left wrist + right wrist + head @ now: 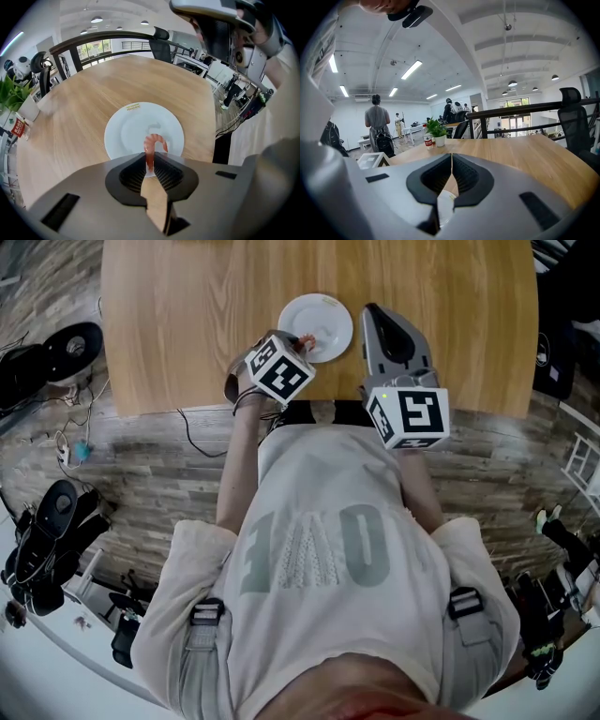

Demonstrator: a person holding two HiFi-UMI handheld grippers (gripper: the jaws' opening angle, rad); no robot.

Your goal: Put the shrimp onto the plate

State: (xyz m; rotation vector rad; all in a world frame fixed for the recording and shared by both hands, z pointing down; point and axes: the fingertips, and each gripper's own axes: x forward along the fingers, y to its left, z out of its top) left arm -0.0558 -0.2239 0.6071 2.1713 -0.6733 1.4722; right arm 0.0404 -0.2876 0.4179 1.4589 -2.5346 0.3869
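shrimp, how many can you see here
1. The shrimp is pinched in the left gripper, in front of the near side of the plate; whether it touches the plate is unclear. No other shows on the table, though one could hide under the right gripper.

A glossy, curled orange-pink shrimp (155, 140) above a smooth, shiny round white plate (124, 133), which rests on a pale, satin-finished wood-grain table (75, 108), near the matt grey plastic left gripper (150, 160) with ribbed black pads (133, 176).

Left tongs (150, 158) clamped, right tongs (451, 164) closed.
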